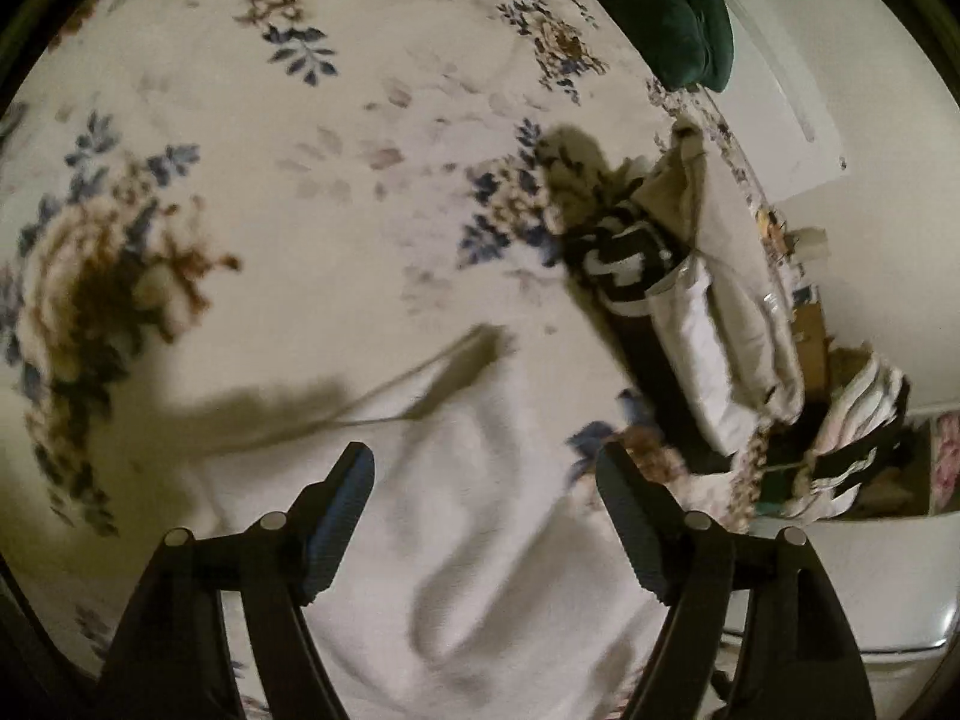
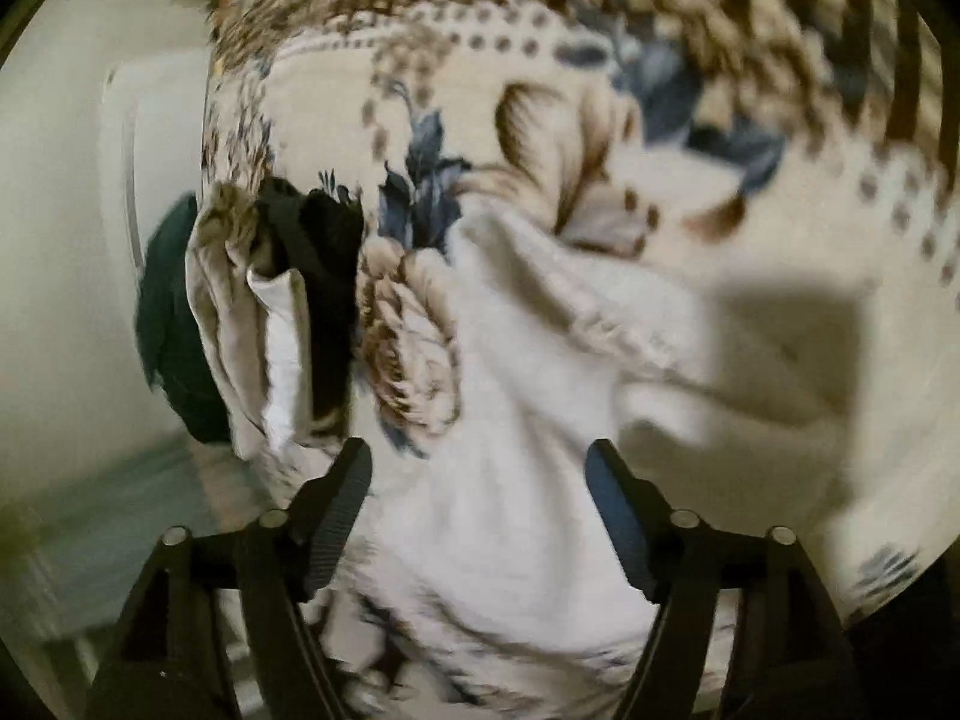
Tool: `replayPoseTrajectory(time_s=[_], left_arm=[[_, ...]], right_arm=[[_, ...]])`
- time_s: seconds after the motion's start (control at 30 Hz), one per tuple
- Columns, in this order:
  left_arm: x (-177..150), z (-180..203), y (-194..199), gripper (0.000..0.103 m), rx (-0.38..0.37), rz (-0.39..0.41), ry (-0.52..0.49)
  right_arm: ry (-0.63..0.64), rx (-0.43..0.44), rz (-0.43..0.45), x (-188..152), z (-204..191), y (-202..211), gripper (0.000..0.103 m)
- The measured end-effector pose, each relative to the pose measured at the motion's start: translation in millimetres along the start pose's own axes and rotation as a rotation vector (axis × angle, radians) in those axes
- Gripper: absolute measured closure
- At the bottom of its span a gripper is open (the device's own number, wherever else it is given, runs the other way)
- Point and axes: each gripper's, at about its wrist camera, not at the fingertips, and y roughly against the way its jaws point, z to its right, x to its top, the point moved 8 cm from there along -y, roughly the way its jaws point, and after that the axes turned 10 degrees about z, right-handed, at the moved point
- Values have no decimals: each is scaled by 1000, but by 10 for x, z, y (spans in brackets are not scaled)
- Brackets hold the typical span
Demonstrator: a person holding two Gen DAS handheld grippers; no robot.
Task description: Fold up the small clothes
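White cloth garment (image 1: 480,510) lies rumpled on the flowered bedspread (image 1: 240,180), directly beneath both grippers. Left gripper (image 1: 485,468): jaws wide apart, nothing held; garment below the gap. Right gripper (image 2: 479,468): likewise wide, empty, over the same garment (image 2: 510,420). Judged step: between folds, cloth released. Next move calls for finding an edge or corner to pinch. Pile of clothes (image 1: 660,276) lies beyond the garment, near the bed's edge.
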Motion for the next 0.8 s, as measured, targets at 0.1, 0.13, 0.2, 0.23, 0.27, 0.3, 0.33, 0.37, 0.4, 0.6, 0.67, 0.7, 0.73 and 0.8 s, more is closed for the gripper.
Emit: replayPoseTrajectory(time_s=[0.1,0.13,0.2,0.23,0.27,0.3,0.33,0.37,0.4,0.6,0.67,0.7,0.73,0.8], left_arm=[[-71,-288,-23,28,86,5,-83],[-103,-382,-28,28,112,0,-100],[-170,-580,-109,28,146,-20,-111],[-199,-657,-170,28,150,-30,-114],[-228,-732,-255,28,159,-49,-122],[-232,-768,-288,28,171,-60,-127],[-209,-775,-330,28,163,-66,-126],[-180,-734,-326,28,138,-57,-132],[-129,-673,-329,28,123,-42,-155],[33,4,-748,28,-23,-113,-400],[5,104,-939,27,-44,-159,-433],[-18,146,-1022,27,-45,-181,-448],[-24,174,-1085,27,-25,-189,-468],[-43,249,-1131,27,-31,-193,-493]], right_arm=[[130,-86,3,-8,144,138,27],[170,-123,17,1,211,175,27],[269,-194,36,18,362,252,27],[307,-222,44,41,437,251,27],[336,-242,46,48,498,239,27],[359,-249,38,44,554,204,27],[376,-254,30,43,587,152,27],[402,-271,27,55,616,113,27],[425,-274,35,92,626,94,27],[590,-192,8,323,213,-201,12],[619,-156,-34,371,99,-392,12],[630,-150,-62,397,71,-500,12],[637,-145,-86,414,50,-616,12],[632,-138,-157,413,56,-862,12]])
